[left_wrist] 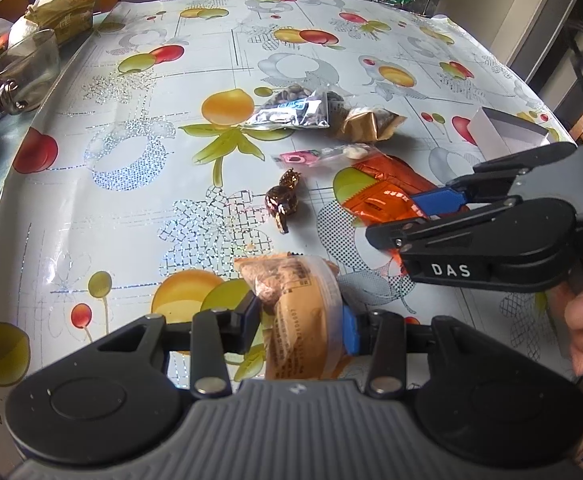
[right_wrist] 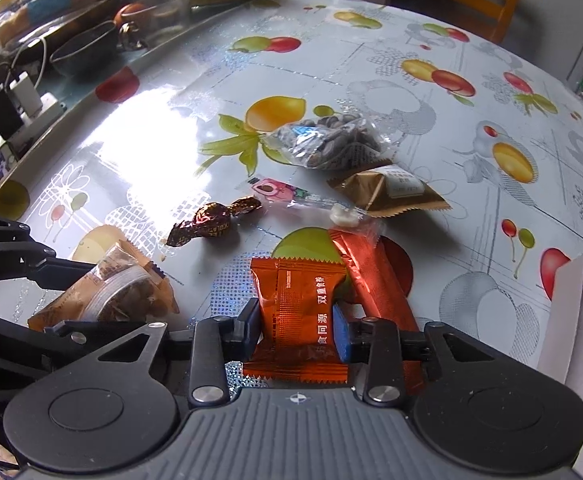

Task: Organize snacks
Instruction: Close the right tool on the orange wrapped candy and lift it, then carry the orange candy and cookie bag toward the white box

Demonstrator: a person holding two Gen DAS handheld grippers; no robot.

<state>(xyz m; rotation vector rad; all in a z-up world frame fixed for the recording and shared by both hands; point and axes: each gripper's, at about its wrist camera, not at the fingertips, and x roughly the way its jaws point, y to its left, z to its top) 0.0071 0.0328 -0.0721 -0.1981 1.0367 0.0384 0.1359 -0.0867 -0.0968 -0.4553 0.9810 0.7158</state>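
Biggest thing here is the fruit-print tabletop, with a white cardboard box off to the right of the right tongs.

Scattered ahead of both tongs: a clear bag of sunflower seeds, a gold packet, a long red-orange stick pack just right of the right tongs, a pink-label clear sachet, and a brown foil candy.

The left tongs are pinching a tan snack pack with a clear round tub inside. Its long axis runs straight out along the fingers, far end pointing away from the camera.

The right tongs are pinching an orange foil snack packet by its sides. Same deal: long axis runs away from the camera, serrated ends near and far.

What could go wrong: the foil is slick and puffy, so the orange packet could squirt out when lifted. It also sits right against the stick pack, which might get dragged along. And the two tongs are close together, so a careless swing could knock them together.
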